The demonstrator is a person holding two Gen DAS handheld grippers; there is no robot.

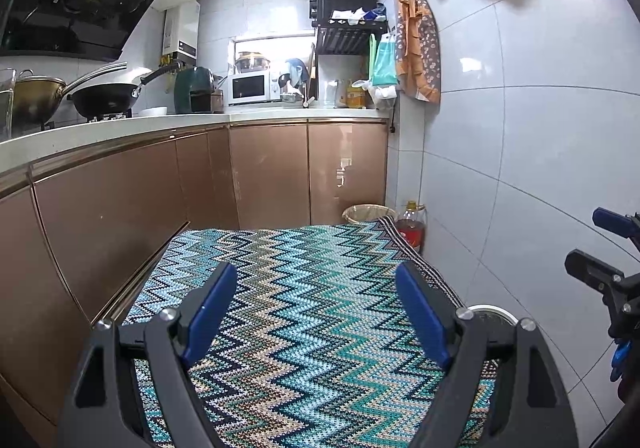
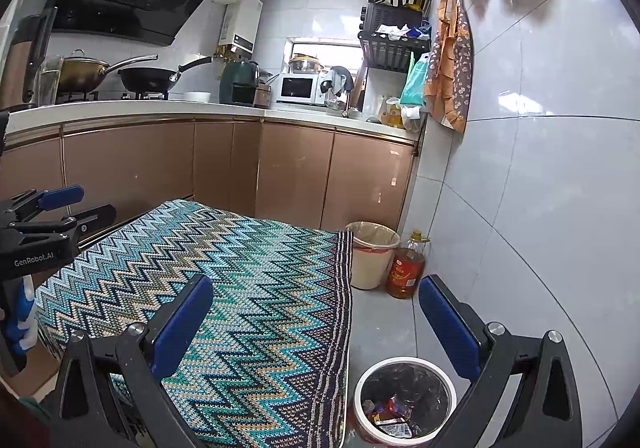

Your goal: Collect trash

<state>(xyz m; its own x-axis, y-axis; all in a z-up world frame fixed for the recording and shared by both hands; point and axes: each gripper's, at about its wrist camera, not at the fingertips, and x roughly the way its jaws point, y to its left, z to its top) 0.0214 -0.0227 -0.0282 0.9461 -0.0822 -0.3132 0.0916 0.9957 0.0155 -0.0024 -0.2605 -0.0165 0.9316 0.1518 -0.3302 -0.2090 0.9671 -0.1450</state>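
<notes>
Both grippers, left (image 1: 316, 312) and right (image 2: 316, 324), wide, empty. We see wrappers in the bin (image 2: 362, 388) by the cloth's right edge: light, crinkly; pinch a corner.

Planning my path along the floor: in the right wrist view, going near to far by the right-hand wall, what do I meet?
Black-lined trash bin → oil bottle → cream trash bin → cabinet doors.

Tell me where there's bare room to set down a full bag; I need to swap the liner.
The zigzag cloth top shows nothing on it. A bare floor strip lies between the cloth's edge, the near bin and the wall. It is crowded by the far bin and oil bottle, and on the counter.
</notes>
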